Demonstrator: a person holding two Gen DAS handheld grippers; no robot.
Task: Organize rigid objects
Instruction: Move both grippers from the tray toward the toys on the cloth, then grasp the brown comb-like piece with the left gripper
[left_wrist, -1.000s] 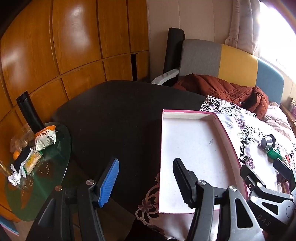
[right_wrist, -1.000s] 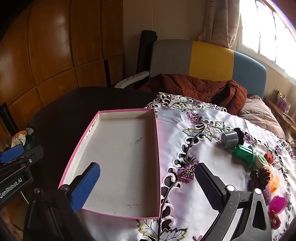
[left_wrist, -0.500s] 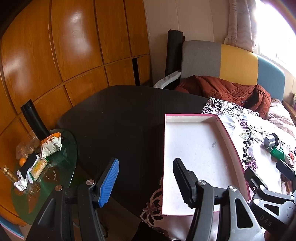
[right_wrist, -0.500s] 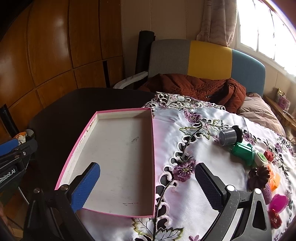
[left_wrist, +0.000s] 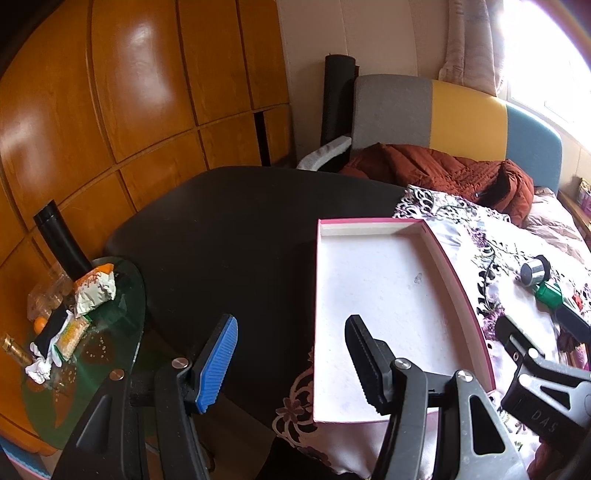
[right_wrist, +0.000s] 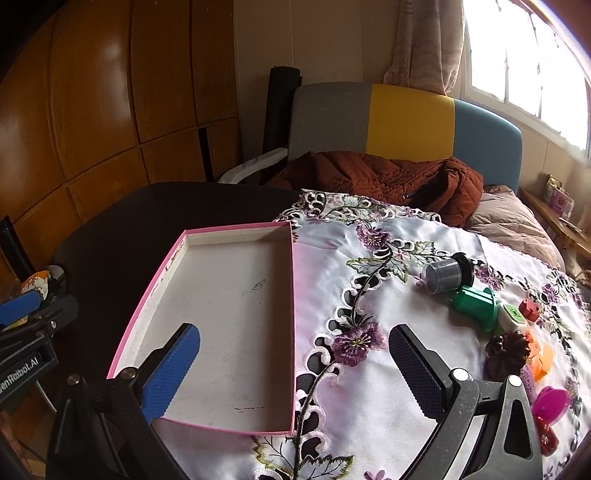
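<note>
A shallow pink-rimmed white box (right_wrist: 192, 280) (left_wrist: 436, 236) lies empty on the table, half on a white flowered cloth (right_wrist: 369, 384). To its right on the cloth lie a grey-and-black cylinder (right_wrist: 445, 275) (left_wrist: 533, 269), a green cylinder (right_wrist: 474, 302) (left_wrist: 548, 293), a small red piece (right_wrist: 529, 309), a dark brown fluted mould (right_wrist: 508, 354), an orange piece (right_wrist: 543, 363) and a magenta piece (right_wrist: 550, 402). My right gripper (right_wrist: 291, 360) hangs open over the box's right rim, holding nothing. My left gripper (left_wrist: 288, 354) hangs open above the box's near left corner, also empty.
The black round table (left_wrist: 229, 236) extends left of the box. A low glass side table (left_wrist: 122, 332) with snack packets and a black bottle stands at the left. Behind are a grey, yellow and blue chair back (right_wrist: 406, 118) with a rust jacket (right_wrist: 388, 181), and wooden wall panels.
Both views have shifted slightly, with the scene sitting a bit lower and the box drawn a little nearer. Both grippers stay open and nothing on the table has moved.
</note>
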